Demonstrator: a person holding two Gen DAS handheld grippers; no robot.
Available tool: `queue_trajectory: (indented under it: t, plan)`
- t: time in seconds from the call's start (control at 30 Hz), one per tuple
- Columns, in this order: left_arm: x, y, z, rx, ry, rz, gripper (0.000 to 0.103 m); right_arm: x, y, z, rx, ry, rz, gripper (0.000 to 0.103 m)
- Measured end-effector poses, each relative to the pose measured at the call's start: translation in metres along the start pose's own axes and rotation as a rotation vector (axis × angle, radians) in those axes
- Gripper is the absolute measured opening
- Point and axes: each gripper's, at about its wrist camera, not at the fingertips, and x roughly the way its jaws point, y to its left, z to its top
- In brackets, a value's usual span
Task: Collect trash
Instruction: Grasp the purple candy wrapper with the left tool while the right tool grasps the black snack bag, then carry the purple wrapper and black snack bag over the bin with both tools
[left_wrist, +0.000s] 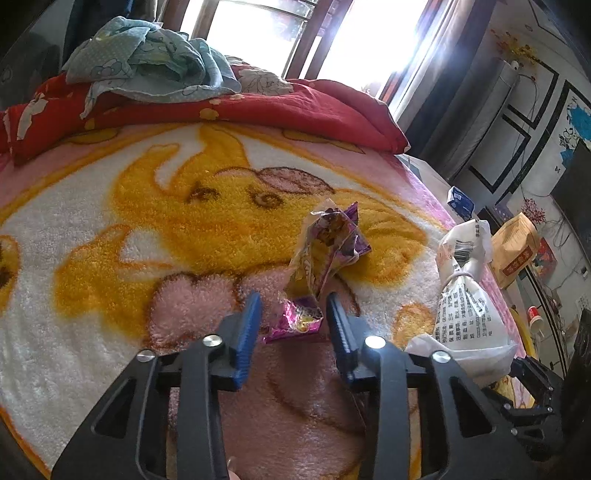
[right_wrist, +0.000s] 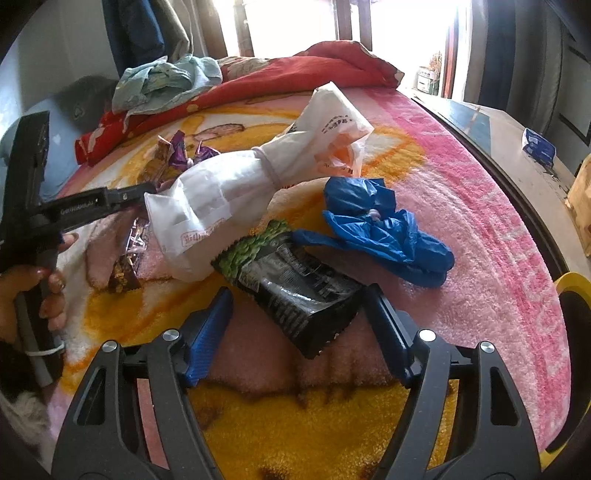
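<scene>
Straddling trash w/ both grippers, nothing lifted yet. Left gripper (left_wrist: 291, 317): jaws narrow, either side of the purple wrapper (left_wrist: 325, 254) on the blanket (left_wrist: 110, 240). Only the wrapper's crumpled lower end sits between the blue pads (left_wrist: 247, 325); a gap shows on each side, so no firm pinch visible. Right gripper (right_wrist: 299, 325): jaws wide, around the near corner of the black packet (right_wrist: 295, 291), pads not touching it.

Risks, as I judge them:
- Purple wrapper is light, springy foil. A pinch on just that end could slip out, or the wrapper may flop and fall on the lift.
- Deep fuzzy pile: tips sitting low could snag blanket along w/ the wrapper and drag it up.
- Black packet lies flat and glossy, its far green end tucked under the white bag (right_wrist: 236, 199). Closing on the corner only may crease it and let it slide; pulling it may tug the white bag too.
- Blue bag (right_wrist: 384, 229) lies just beside the packet's far side and could get caught or pushed off towards the bed edge.
- Grippers work close together; in the right view the left one is just beside the white bag, so a knock btwn them is possible.
</scene>
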Motion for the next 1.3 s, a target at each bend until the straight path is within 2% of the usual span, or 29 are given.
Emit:
queue_trajectory:
  t: [0.17, 0.23, 0.3, 0.33, 0.4, 0.5, 0.6, 1.3]
  plan:
    - [-0.002, 0.001, -0.002, -0.011, 0.004, -0.027, 0.026, 0.000, 0.000, -0.001, -0.011, 0.003, -0.003, 0.051]
    - [-0.005, 0.000, -0.003, -0.015, -0.003, -0.038, 0.026, -0.001, -0.002, 0.000, 0.003, 0.002, 0.002, 0.037]
    - [-0.008, -0.001, -0.004, -0.014, -0.010, -0.045, 0.026, -0.002, -0.005, -0.001, 0.014, 0.002, 0.005, 0.028]
    - [-0.010, -0.003, -0.004, -0.012, -0.015, -0.049, 0.026, -0.003, -0.007, -0.001, 0.022, 0.003, 0.011, 0.019]
    - [-0.014, -0.006, -0.003, -0.007, -0.026, -0.060, 0.026, -0.004, -0.011, -0.002, 0.039, 0.008, 0.032, 0.010]
    - [-0.020, -0.009, -0.002, -0.003, -0.043, -0.071, 0.026, -0.007, -0.013, -0.003, 0.049, 0.007, 0.046, 0.005]
    - [-0.027, -0.012, 0.000, -0.002, -0.061, -0.079, 0.025, -0.010, -0.012, -0.005, 0.049, 0.004, 0.057, 0.001]
    - [-0.069, -0.033, 0.017, 0.031, -0.172, -0.145, 0.024, -0.037, -0.010, -0.008, 0.054, -0.035, 0.089, 0.001]
